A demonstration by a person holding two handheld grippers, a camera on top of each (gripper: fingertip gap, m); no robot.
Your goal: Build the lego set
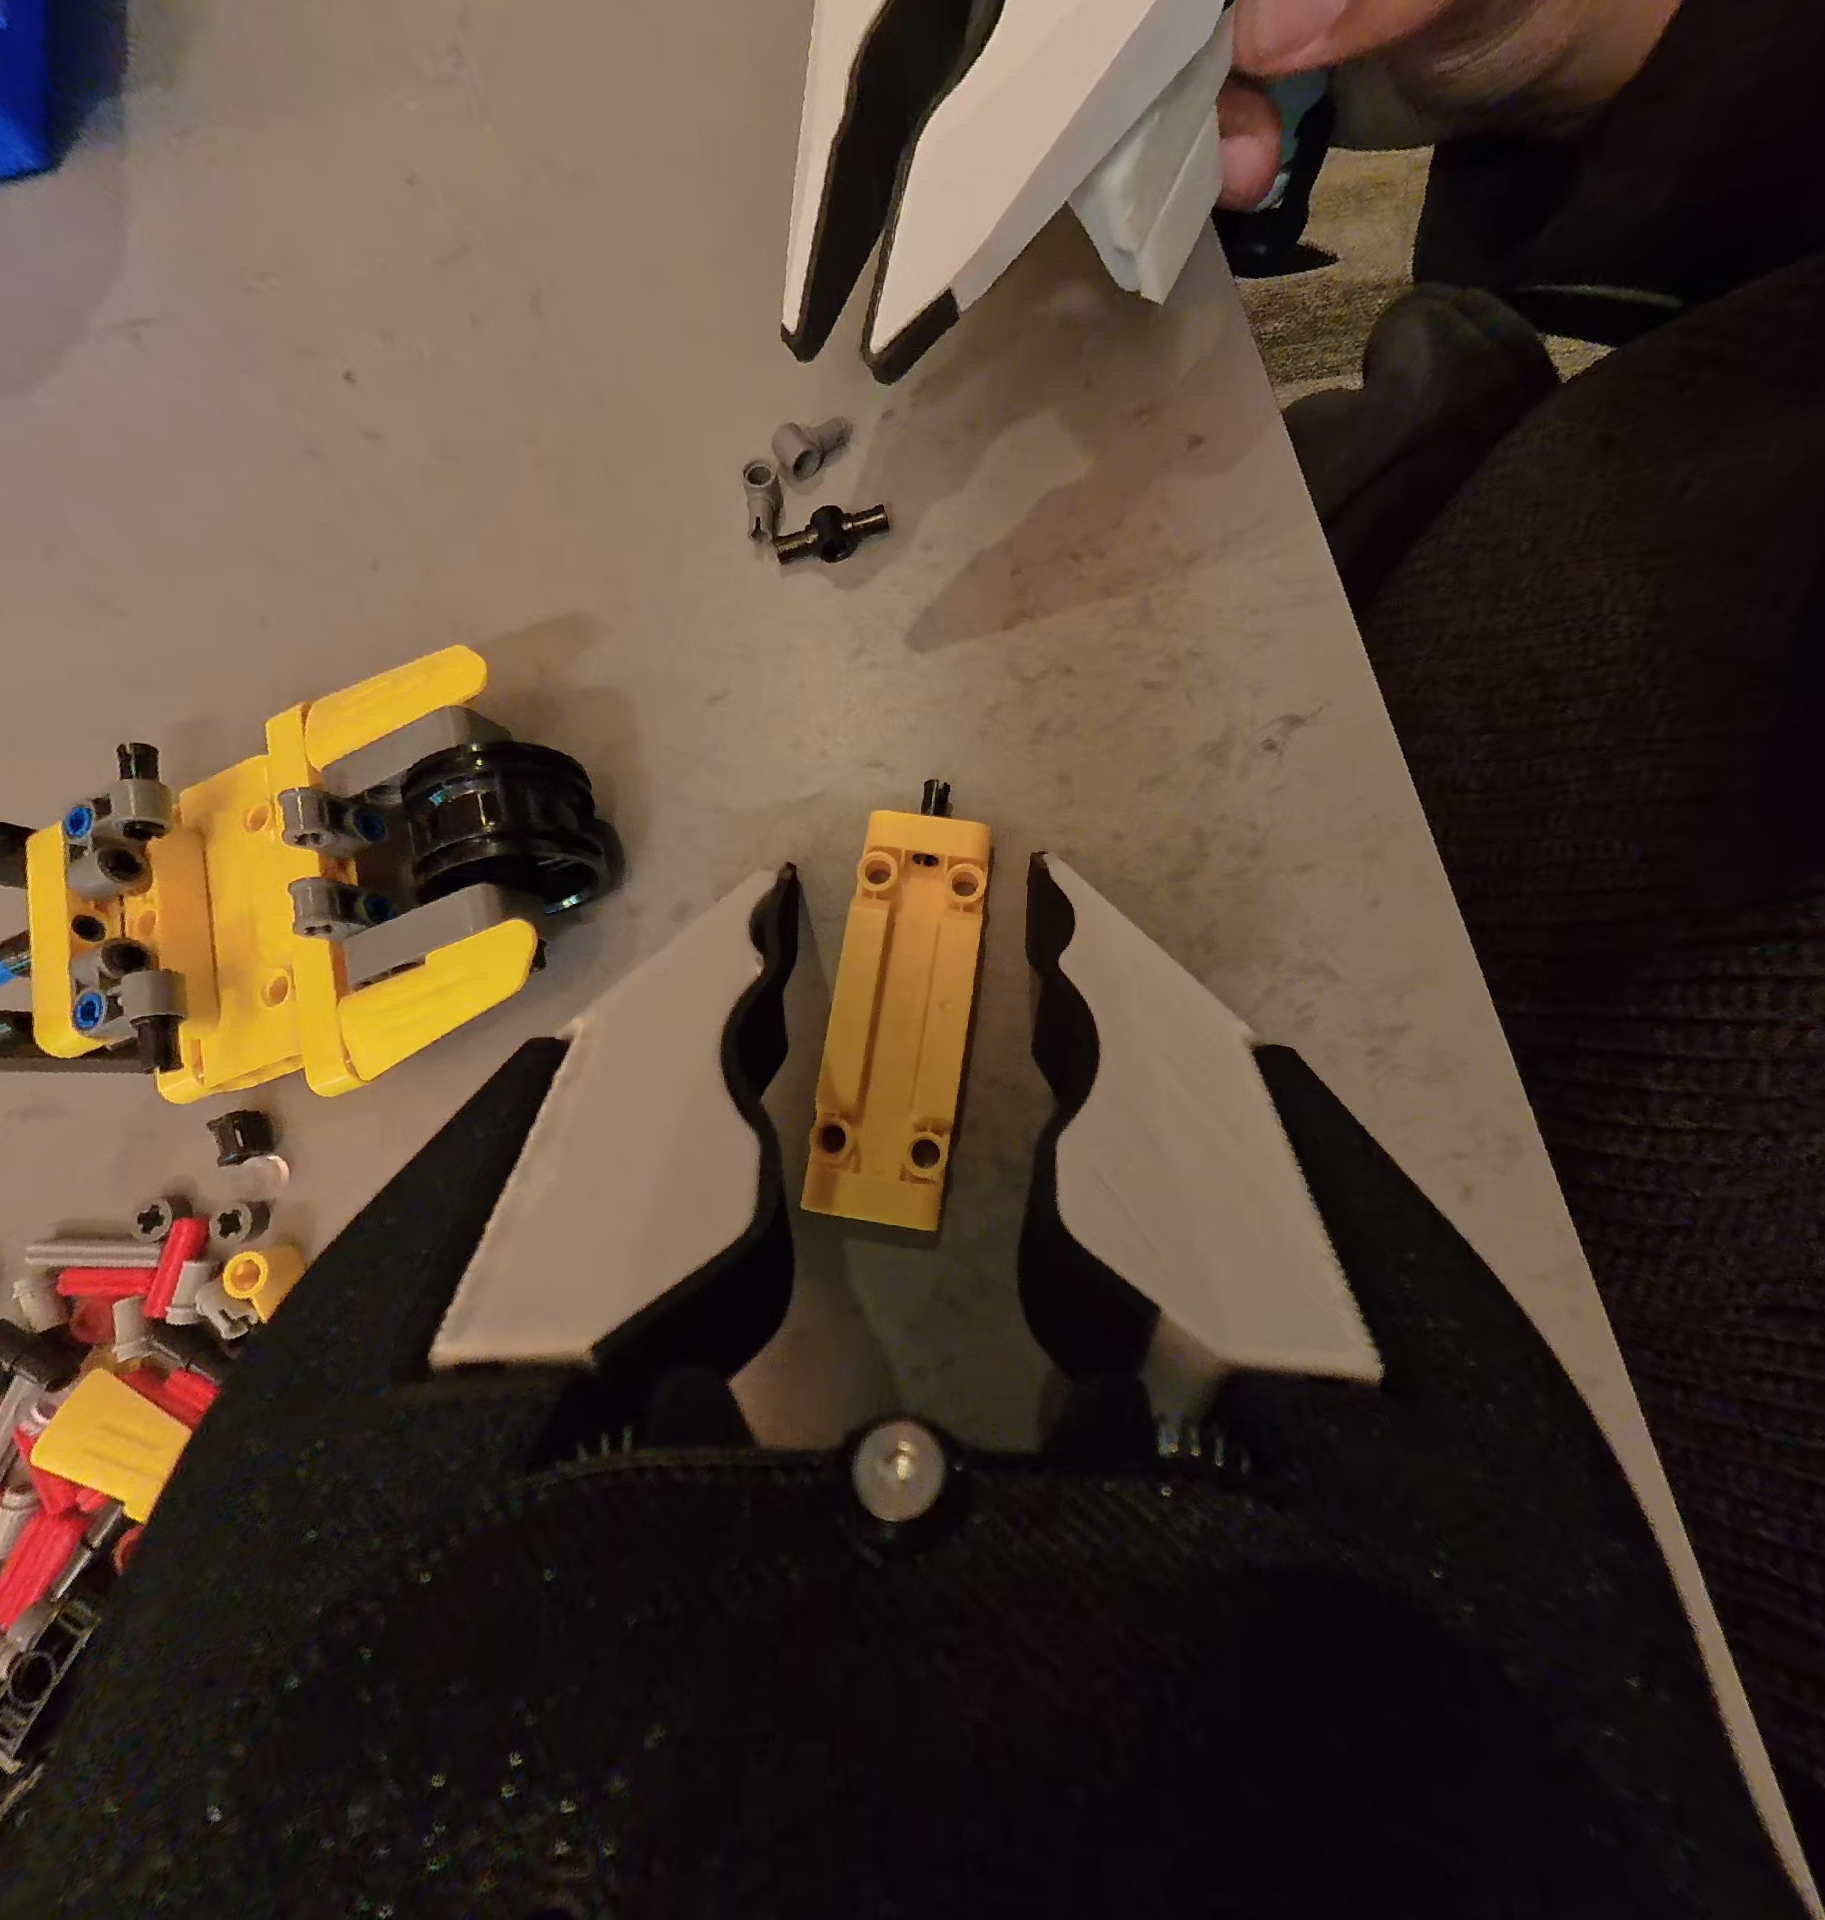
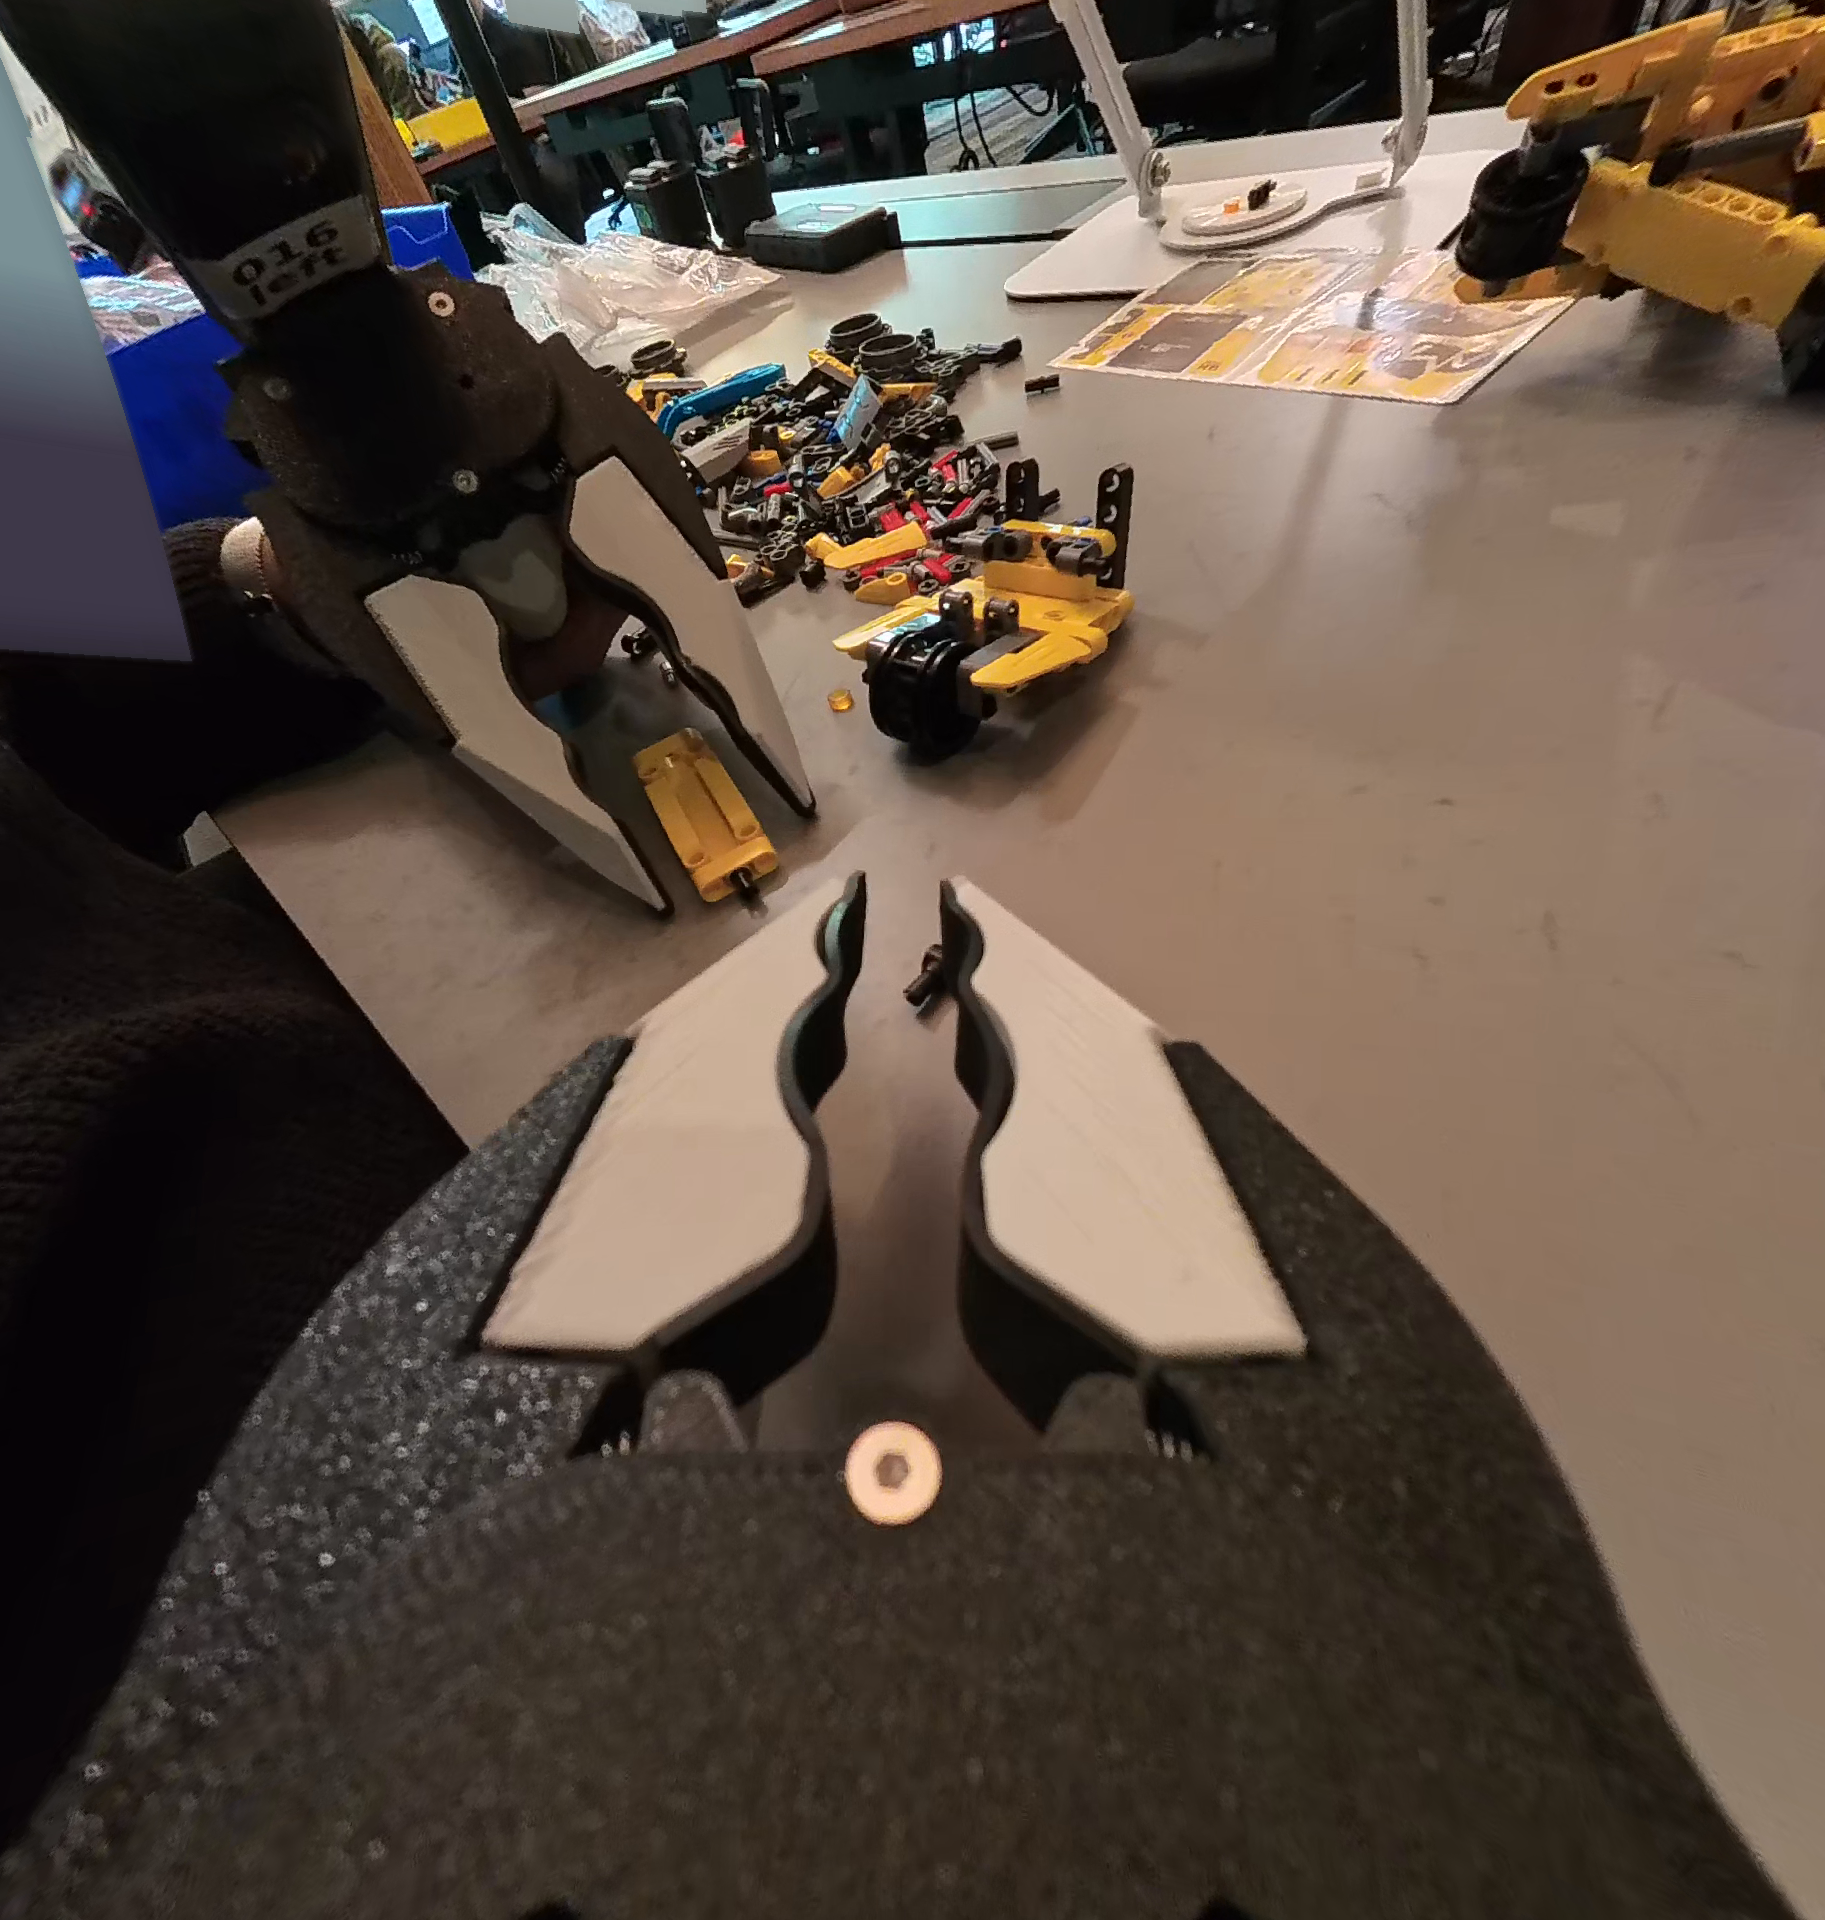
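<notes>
Here, the left gripper (image 1: 910, 873), w/ white fingers and black wavy pads, sits low over the grey matte tabletop (image 1: 472, 468), jaws spread wide. Between them lies a long yellow plastic building-block panel (image 1: 897, 1023) w/ four round holes and a short black pin (image 1: 934, 795) sticking out its far end. Neither pad touches it; there's a gap on each side. In the right wrist view the same panel (image 2: 702, 800) lies flat on the table, framed by the left gripper's fingers (image 2: 752, 717).

The right gripper (image 2: 903, 894) hovers above the table just beyond the panel's pin end, jaws parted a little, nothing between them. A small black connector piece (image 2: 923, 971) lies on the table just by its right fingertip; can't tell if they touch. In the left view it sits ahead of the right gripper's (image 1: 840, 348) tips, next to two small grey connector pieces (image 1: 799, 462).

Left of the left gripper, well apart: a partly built yellow-and-grey block assembly w/ a black wheel (image 1: 305, 894). Nearer the gripper's body on the same side, a loose pile of red, grey, black and yellow small parts (image 1: 87, 1392).

Farther off in the right view: a printed instruction sheet (image 2: 1303, 322), a bigger yellow block vehicle (image 2: 1666, 197), a white stand base (image 2: 1147, 249).
</notes>
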